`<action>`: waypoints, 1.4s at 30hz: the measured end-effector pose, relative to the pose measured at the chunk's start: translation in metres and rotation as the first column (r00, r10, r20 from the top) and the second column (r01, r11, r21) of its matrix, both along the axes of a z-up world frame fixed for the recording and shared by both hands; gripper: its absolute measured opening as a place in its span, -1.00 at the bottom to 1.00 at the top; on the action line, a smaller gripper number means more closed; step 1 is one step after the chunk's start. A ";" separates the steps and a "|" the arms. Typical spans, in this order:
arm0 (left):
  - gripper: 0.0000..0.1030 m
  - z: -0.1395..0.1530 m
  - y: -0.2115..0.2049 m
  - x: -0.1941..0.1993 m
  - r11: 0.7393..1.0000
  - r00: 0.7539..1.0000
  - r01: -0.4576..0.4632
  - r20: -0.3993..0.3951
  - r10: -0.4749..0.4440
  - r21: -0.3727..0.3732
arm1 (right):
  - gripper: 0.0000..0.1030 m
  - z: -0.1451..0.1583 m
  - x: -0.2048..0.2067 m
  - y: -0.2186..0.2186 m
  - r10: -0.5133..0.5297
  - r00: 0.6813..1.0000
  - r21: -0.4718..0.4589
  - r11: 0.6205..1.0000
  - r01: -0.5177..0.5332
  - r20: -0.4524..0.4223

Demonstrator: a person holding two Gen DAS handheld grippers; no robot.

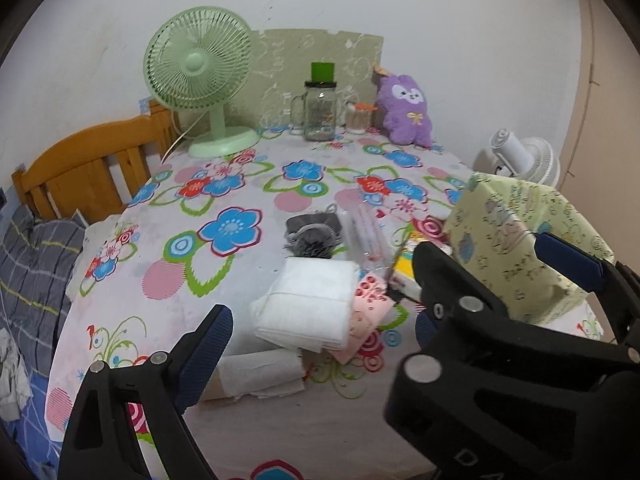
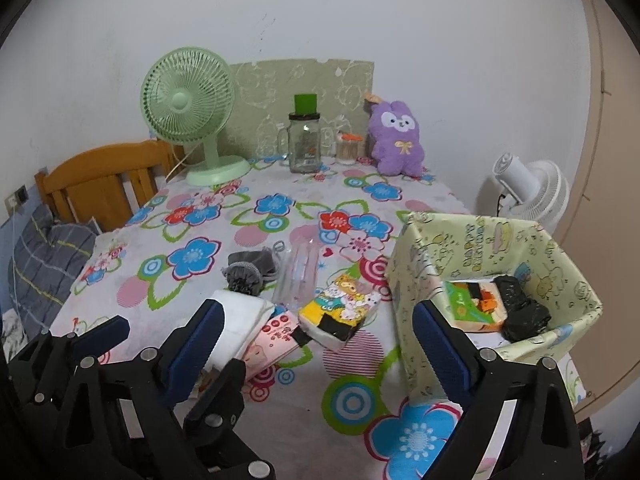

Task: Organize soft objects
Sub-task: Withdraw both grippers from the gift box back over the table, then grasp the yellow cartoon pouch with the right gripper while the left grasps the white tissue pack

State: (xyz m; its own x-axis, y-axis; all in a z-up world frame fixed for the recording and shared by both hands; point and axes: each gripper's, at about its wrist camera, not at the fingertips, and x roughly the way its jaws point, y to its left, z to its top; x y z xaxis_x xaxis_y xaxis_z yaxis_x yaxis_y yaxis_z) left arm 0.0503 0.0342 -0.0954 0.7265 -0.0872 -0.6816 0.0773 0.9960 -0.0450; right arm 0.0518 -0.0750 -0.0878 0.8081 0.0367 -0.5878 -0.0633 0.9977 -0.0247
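A white folded cloth stack (image 1: 310,306) (image 2: 236,320) lies on the flowered table, with a pink packet (image 1: 366,316) (image 2: 272,338) beside it. A yellow cartoon tissue pack (image 2: 340,310), a clear plastic packet (image 2: 298,276) and a grey drawstring pouch (image 1: 312,234) (image 2: 250,270) lie nearby. A yellow-green fabric box (image 2: 416,264) (image 1: 516,240) at the right holds a green-orange pack (image 2: 474,306) and a black bag (image 2: 520,308). My left gripper (image 1: 320,332) is open above the cloth stack. My right gripper (image 2: 320,344) is open, low over the table, beside the box.
A green fan (image 1: 200,76), a glass jar mug (image 1: 318,108), a small jar (image 1: 358,118) and a purple plush (image 1: 404,110) stand along the back. A white fan (image 2: 528,192) stands off the right edge. A wooden headboard (image 1: 88,168) and bedding are left. A paper roll (image 1: 256,376) lies near the front.
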 end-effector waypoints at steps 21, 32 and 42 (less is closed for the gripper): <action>0.76 -0.037 0.007 0.045 1.000 0.995 -0.014 -0.094 0.017 0.024 | 0.58 -0.041 0.046 0.006 -0.037 0.992 0.025 0.999 0.040 -0.122; 0.71 -0.055 0.009 0.061 1.000 0.989 -0.013 -0.145 0.014 0.013 | 0.58 -0.061 0.062 0.003 -0.099 0.981 0.030 0.994 0.105 -0.165; 0.65 -0.056 0.005 0.063 0.999 0.992 -0.001 -0.129 0.006 0.036 | 0.48 -0.073 0.068 -0.002 -0.152 0.970 0.072 0.983 0.168 -0.188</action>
